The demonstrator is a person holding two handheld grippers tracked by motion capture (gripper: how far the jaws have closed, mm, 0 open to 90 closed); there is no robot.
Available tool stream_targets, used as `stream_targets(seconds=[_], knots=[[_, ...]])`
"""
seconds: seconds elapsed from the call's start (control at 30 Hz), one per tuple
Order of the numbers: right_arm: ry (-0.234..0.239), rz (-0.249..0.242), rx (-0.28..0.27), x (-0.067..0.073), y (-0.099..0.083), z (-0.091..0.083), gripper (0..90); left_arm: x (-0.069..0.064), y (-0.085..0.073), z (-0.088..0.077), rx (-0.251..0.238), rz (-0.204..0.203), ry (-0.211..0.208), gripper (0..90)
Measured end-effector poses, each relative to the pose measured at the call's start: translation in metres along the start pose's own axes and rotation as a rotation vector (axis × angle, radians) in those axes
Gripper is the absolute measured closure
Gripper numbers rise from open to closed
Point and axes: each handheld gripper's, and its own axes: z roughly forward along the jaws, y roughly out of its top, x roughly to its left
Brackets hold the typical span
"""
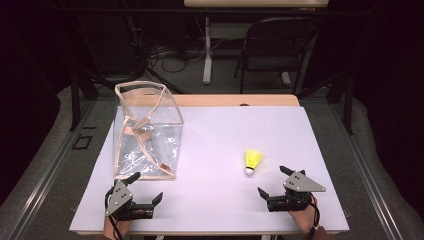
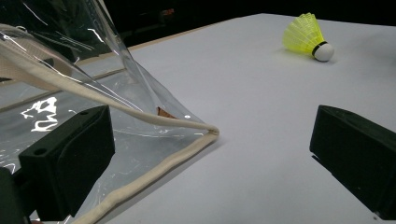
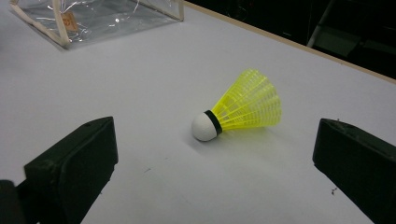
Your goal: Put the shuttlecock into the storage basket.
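A yellow shuttlecock [image 1: 253, 161] with a white cork lies on its side on the white table, right of centre. It lies just beyond the wide-apart jaws in the right gripper view [image 3: 240, 108]. My right gripper [image 1: 274, 182] is open, a short way in front of it. A clear plastic bag [image 1: 146, 134] with cream trim stands open-topped at the left. My left gripper [image 1: 146, 188] is open just in front of the bag's near bottom corner [image 2: 205, 130], with one jaw close beside the plastic. The shuttlecock [image 2: 308, 37] lies far off at the upper right in the left gripper view.
The white table top [image 1: 225, 210] has a wooden strip along its far edge. Beyond it stand a folding chair [image 1: 272, 45], a table leg and cables on the floor. Bare surface lies between the bag and the shuttlecock.
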Motion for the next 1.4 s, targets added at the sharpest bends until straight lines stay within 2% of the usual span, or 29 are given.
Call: stream_targets(seconds=[0.73,0.83,1.4], knots=[[0.019,-0.001,0.055,-0.01,0.012,0.015,0.0,0.0,0.0,0.001,0.004,0.005,-0.004,0.0],[0.027,0.011,0.061,-0.011,0.013,0.018,0.0,0.0,0.0,0.001,0.003,0.005,-0.003,0.0],[0.038,0.001,0.09,-0.018,0.026,0.032,0.0,0.0,0.0,0.0,0.005,0.008,0.0,0.0]])
